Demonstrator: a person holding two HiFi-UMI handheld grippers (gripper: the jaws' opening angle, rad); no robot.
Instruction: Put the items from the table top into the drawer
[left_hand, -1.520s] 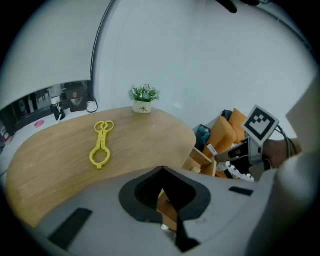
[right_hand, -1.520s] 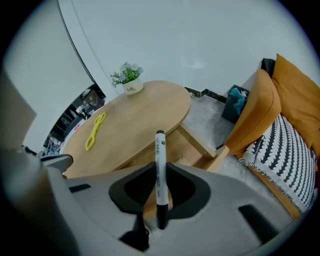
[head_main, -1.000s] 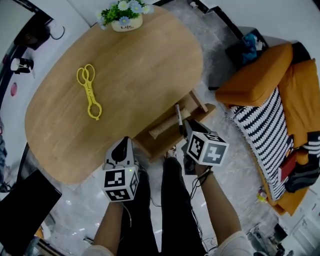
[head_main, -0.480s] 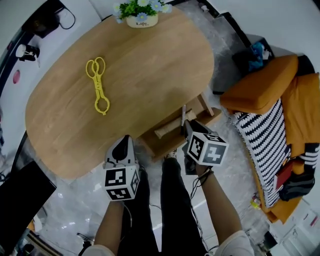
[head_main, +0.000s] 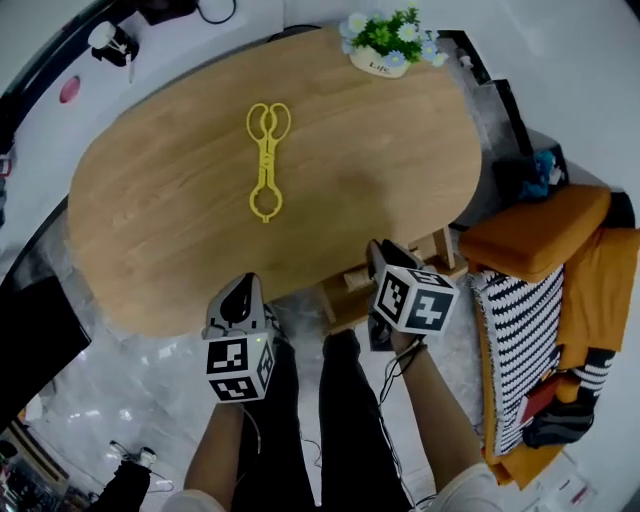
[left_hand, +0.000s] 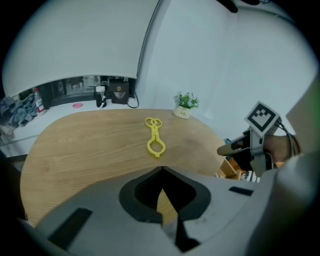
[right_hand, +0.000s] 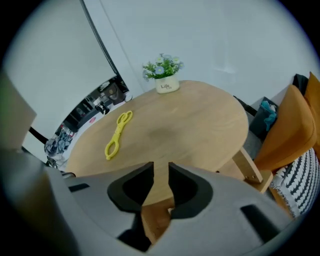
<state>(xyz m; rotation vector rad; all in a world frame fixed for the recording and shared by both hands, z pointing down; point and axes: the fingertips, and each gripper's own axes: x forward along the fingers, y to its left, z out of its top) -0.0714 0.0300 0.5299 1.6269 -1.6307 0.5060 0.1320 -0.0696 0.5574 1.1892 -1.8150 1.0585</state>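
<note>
Yellow plastic tongs (head_main: 265, 160) lie on the oval wooden table (head_main: 180, 230), towards its far side; they also show in the left gripper view (left_hand: 154, 136) and the right gripper view (right_hand: 117, 134). My left gripper (head_main: 245, 287) hovers at the table's near edge, jaws shut and empty (left_hand: 162, 171). Over the near right edge my right gripper (head_main: 378, 252) stands open with nothing between its pads (right_hand: 161, 168). Below it a bit of the wooden drawer (head_main: 347, 286) sticks out from under the top. Both grippers are well short of the tongs.
A white pot of flowers (head_main: 385, 50) stands at the table's far edge. An orange sofa with a striped cushion (head_main: 530, 300) is on the right, a dark monitor (head_main: 30, 350) at the left. The person's legs (head_main: 350, 420) stand right behind the drawer.
The table, tongs and pot have swung to the right in the head view. The drawer shows less than before, and the thin dark stick seen in it earlier is out of sight.
</note>
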